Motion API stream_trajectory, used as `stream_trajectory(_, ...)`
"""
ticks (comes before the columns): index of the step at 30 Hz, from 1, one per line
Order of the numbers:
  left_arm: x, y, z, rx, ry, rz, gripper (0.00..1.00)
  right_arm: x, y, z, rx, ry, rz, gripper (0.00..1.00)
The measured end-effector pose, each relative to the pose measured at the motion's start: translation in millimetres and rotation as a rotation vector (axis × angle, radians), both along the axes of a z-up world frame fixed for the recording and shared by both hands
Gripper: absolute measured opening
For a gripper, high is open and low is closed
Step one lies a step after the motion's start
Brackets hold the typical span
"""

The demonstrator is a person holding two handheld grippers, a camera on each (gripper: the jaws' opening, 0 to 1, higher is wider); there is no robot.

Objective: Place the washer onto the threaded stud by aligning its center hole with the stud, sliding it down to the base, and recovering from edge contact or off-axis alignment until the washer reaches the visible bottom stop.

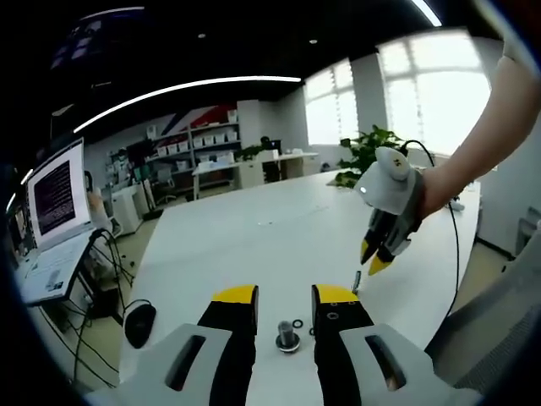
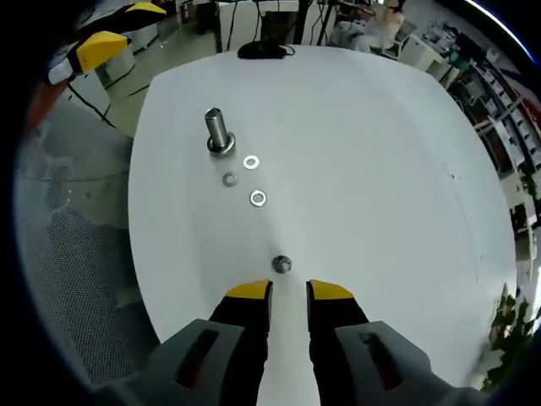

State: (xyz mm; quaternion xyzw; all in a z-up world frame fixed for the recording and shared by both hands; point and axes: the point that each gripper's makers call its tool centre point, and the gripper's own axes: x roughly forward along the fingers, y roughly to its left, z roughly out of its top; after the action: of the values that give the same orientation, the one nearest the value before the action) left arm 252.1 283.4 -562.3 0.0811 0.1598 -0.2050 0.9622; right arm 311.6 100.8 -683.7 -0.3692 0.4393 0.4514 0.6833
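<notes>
The threaded stud (image 2: 216, 131) stands upright on its round base near the left edge of the white table (image 2: 380, 169). Three washers lie loose beside it: one (image 2: 251, 161), a second (image 2: 230, 179), a third (image 2: 258, 198). My right gripper (image 2: 289, 291) hovers over the table, open by a narrow gap with nothing between its jaws; a small metal piece (image 2: 281, 264) lies just ahead of its tips. In the left gripper view the stud (image 1: 287, 341) sits below my open left gripper (image 1: 286, 296), a washer (image 1: 297, 324) beside it. The right gripper (image 1: 373, 258), held by a hand, hangs over the small piece (image 1: 357, 279).
An open laptop (image 1: 55, 194) stands on a side desk at the left, with a black mouse (image 1: 139, 321) on the table edge. A potted plant (image 1: 372, 148) stands beyond the far end. My left gripper (image 2: 101, 42) shows past the stud.
</notes>
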Motion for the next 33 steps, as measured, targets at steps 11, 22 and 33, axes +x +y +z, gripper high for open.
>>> stream_trajectory(11, -2.1, -5.1, -13.9, 0.055, 0.035, -0.020, 0.23, -8.6, -24.8, 9.9, 0.103, -0.010, -0.083, 0.20)
stream_trajectory(22, 2.1, 9.7, -12.6, 0.013, 0.024, 0.033, 0.24, -21.7, -35.8, 10.1, 0.245, -0.003, -0.207, 0.24)
stream_trajectory(33, -4.1, -4.4, -23.8, 0.030, 0.043, -0.009, 0.24, -26.0, -38.0, 22.4, 0.342, -0.003, -0.302, 0.25)
